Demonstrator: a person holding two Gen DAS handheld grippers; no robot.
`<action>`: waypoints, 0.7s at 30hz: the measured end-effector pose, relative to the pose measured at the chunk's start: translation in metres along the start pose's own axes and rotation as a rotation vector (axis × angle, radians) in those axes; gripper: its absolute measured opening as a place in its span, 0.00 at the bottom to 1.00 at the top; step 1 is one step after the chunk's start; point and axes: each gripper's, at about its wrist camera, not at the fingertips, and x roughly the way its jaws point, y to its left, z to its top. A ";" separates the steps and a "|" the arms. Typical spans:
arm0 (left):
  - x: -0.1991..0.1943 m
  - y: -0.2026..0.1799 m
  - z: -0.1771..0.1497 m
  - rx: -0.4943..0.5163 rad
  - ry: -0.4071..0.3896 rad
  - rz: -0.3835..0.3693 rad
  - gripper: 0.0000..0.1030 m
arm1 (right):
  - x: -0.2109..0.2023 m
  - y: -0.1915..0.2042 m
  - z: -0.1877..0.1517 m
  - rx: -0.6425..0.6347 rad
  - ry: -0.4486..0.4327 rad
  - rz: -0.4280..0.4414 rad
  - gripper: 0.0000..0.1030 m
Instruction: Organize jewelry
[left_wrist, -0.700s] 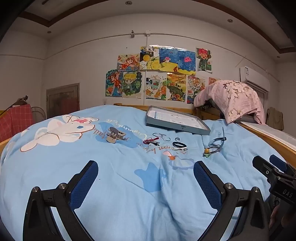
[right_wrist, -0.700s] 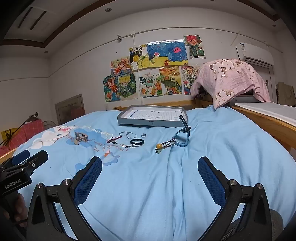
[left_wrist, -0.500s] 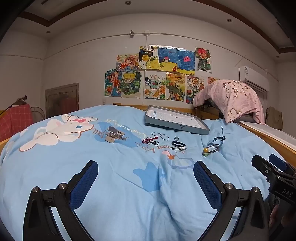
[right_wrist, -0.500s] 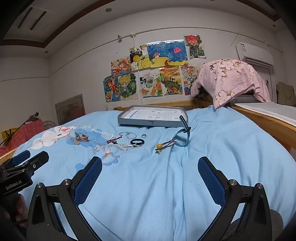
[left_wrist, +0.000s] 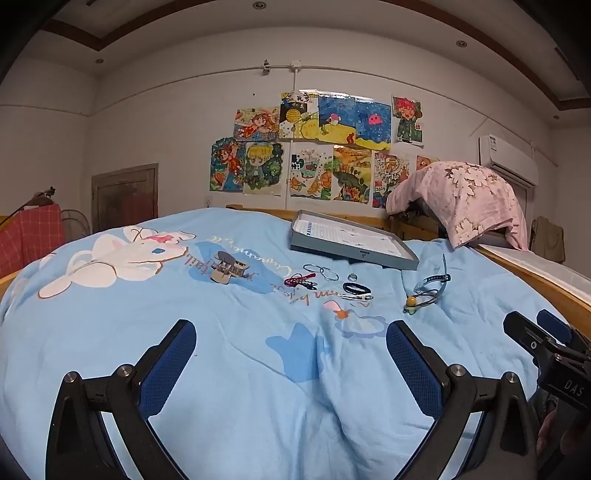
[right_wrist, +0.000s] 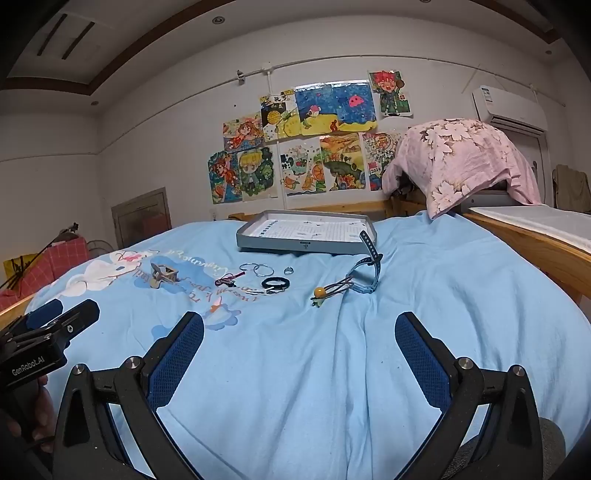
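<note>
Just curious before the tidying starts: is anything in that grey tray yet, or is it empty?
Apparently empty: the grey tray shows only its printed white lining, while the rings and other pieces lie on the blue bedcover.

Ahead of right gripper (right_wrist: 299, 354): tray (right_wrist: 306, 245) is lying farthest back on bedspread (right_wrist: 424, 295). Strap (right_wrist: 369, 269) is sitting before tray, right of centre; beaded cord (right_wrist: 325, 291) just left of it. Band (right_wrist: 275, 283), ring (right_wrist: 288, 271), hoops (right_wrist: 256, 268) are lying further left; hair claw (right_wrist: 162, 275) leftmost.

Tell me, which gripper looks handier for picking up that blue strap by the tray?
Probably the right gripper: open and empty, with the blue strap almost straight ahead. For the left gripper, equally open, it lies off to the right.
</note>
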 end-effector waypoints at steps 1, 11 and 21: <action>0.000 0.000 0.000 -0.002 0.000 0.000 1.00 | 0.000 0.000 0.000 0.001 0.000 0.000 0.99; 0.001 0.001 0.000 -0.010 0.012 -0.007 1.00 | -0.005 0.005 -0.001 0.000 0.005 -0.002 0.99; 0.005 0.007 -0.002 -0.060 0.036 -0.005 1.00 | 0.005 -0.001 0.000 0.013 0.015 -0.005 0.99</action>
